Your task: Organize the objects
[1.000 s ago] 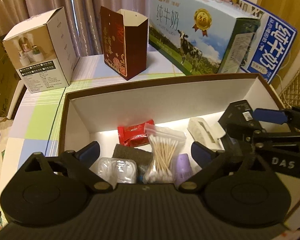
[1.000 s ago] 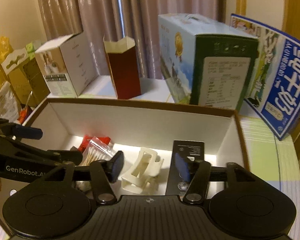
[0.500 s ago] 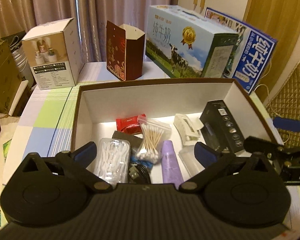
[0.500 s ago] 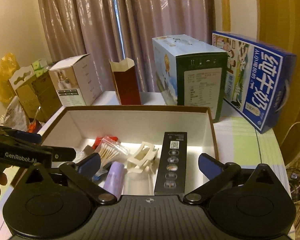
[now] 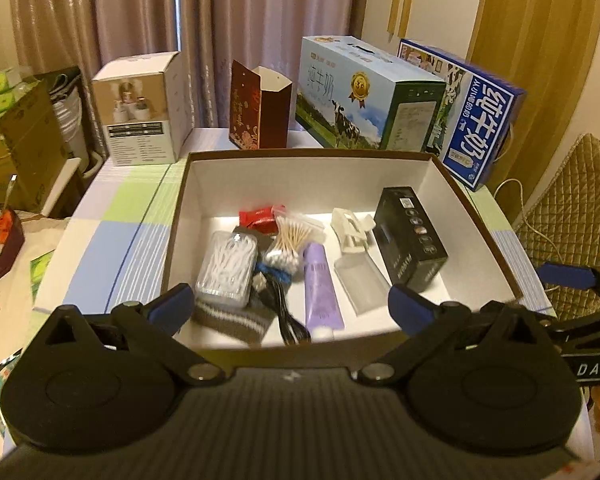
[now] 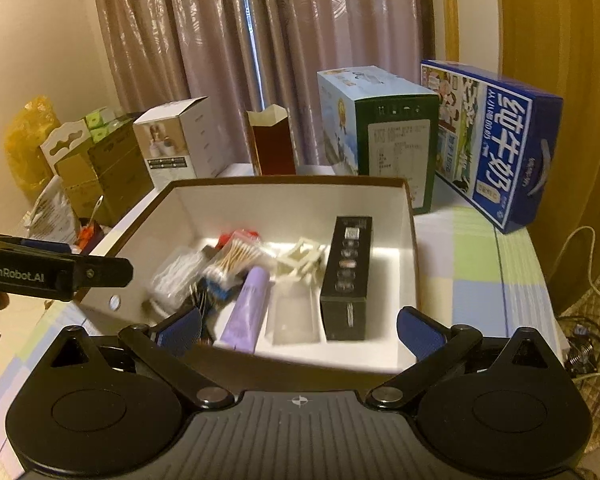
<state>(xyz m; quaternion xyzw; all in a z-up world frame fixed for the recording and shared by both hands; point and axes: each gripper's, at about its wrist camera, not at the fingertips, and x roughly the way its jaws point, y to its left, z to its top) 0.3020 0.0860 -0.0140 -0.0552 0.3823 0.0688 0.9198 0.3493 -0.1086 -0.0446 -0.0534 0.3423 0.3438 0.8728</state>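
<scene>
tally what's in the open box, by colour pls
Black: 2, long box, cable bundle
White: 2, swab case, clip
Clear: 2, swab bag, small tray
Purple: 1, tube
Red: 1, packet
Grey striped: 1, cloth
Total: 9

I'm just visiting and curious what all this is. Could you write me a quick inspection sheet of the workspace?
Surface: checked tablecloth under an open storage box.
Job's things: in the box, black carton, purple tube, cotton swab bag, clear swab case, red packet, white clip.
Clutter: milk cartons, dark red bag, white product box behind the storage box.
Grippers: left gripper and right gripper both open, empty.
Cables: black cord in the box.
Surroundings: curtains.
</scene>
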